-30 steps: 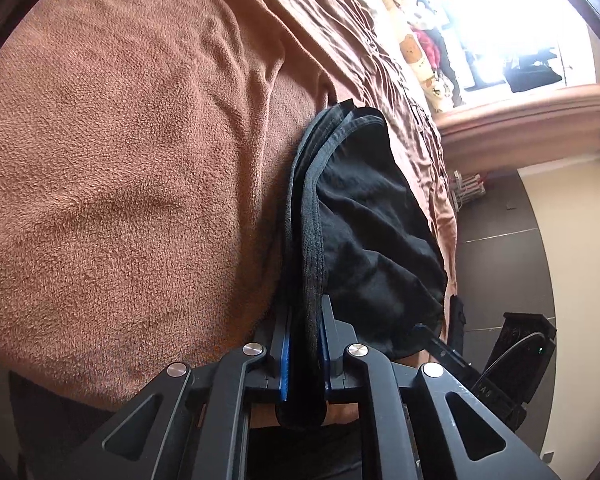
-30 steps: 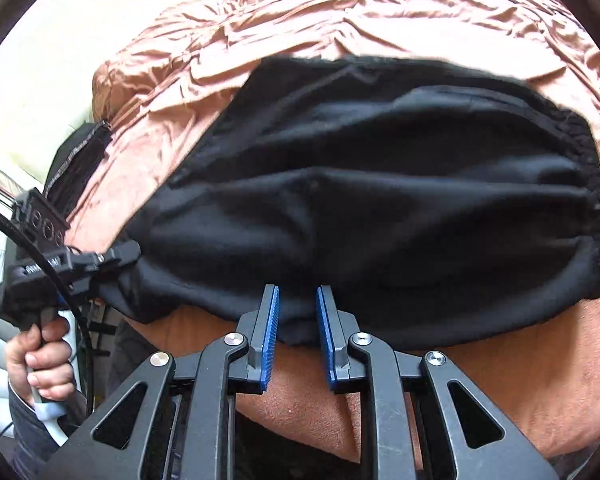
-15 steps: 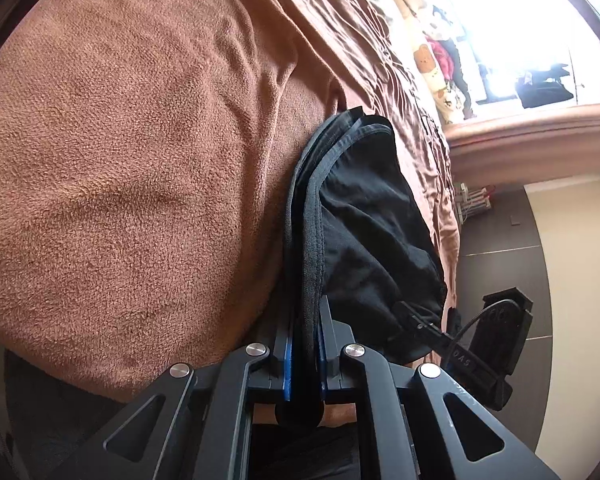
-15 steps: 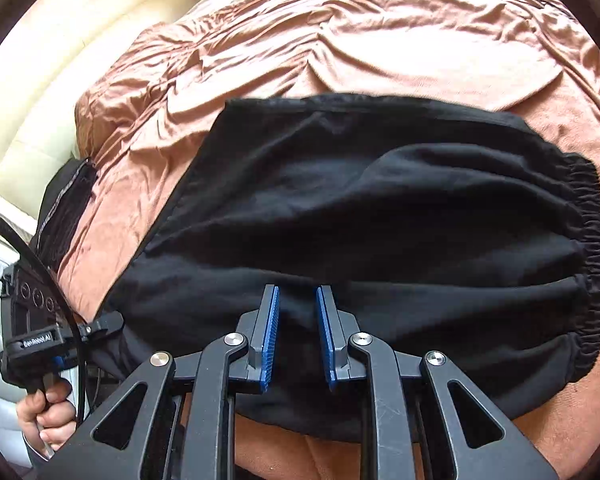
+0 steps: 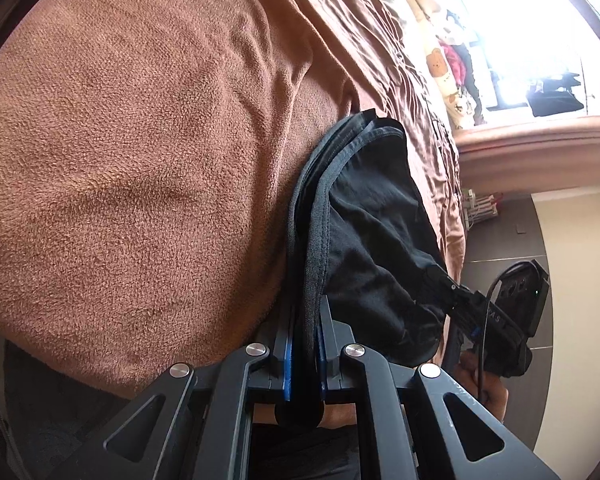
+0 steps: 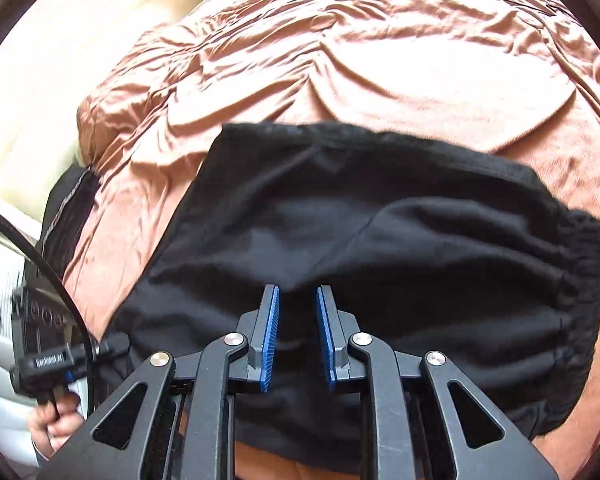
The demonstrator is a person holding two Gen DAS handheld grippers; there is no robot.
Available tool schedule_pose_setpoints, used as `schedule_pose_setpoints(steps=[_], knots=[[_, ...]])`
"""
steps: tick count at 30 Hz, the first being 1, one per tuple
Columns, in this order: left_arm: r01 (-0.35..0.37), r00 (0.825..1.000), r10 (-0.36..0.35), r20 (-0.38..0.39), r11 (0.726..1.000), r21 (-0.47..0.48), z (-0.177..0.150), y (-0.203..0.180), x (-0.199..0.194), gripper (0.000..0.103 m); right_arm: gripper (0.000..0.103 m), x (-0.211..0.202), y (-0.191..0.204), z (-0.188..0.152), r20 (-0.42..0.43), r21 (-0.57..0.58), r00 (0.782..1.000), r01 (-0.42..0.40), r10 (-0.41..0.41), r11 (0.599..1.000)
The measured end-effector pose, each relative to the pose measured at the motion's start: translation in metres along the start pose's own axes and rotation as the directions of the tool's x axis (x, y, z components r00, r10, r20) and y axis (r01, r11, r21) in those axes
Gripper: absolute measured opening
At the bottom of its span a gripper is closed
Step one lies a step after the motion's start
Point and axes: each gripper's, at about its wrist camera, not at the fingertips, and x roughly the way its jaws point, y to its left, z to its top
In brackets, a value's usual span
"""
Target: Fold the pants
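Left claw clamped on pants hem, right claw empty, slightly apart: layers liable to slip, skewing fold.

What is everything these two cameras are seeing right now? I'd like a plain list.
pants: one, black, folded, lying on the blanket, elastic waistband at the right in the right view
blanket: one, brown, fuzzy, under the pants
bedspread: one, pinkish brown, wrinkled, beyond the pants
window: one, bright, far end of the room
floor: dark tiles, beside the bed
left gripper: one, black with blue pads, shut on the pants' hem
right gripper: one, black with blue pads, fingers slightly apart over the pants
hand: one, on the left gripper's handle
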Motion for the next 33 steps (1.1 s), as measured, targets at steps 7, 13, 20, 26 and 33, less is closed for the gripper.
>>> schedule_pose_setpoints(steps=[7,13,20,26,33], knots=[[-0.027,1.0,0.026,-0.012,0.999,-0.021,0.003,0.001,0.004,0.009,0.017,0.039,-0.018,0.037,-0.057,0.066,0.996,0.067,-0.063,0.996],[-0.054,0.998,0.053,-0.016,0.998,-0.038,0.004,0.002,0.005,0.009,0.017,0.062,-0.022,0.062,-0.073,0.078,0.991,0.115,-0.109,0.99],[-0.064,0.997,0.063,-0.041,0.998,-0.02,0.007,-0.001,0.007,0.009,0.014,0.077,-0.024,0.084,-0.074,0.073,0.986,0.152,-0.147,0.986],[-0.051,0.997,0.051,-0.055,0.999,-0.003,0.01,-0.004,0.013,0.009,0.013,0.084,-0.017,0.099,-0.039,0.074,0.988,0.151,-0.149,0.986],[-0.006,0.999,0.006,-0.051,1.0,0.006,0.015,-0.003,0.016,0.01,0.013,0.045,0.008,0.078,0.031,0.028,0.993,0.117,-0.118,0.993]])
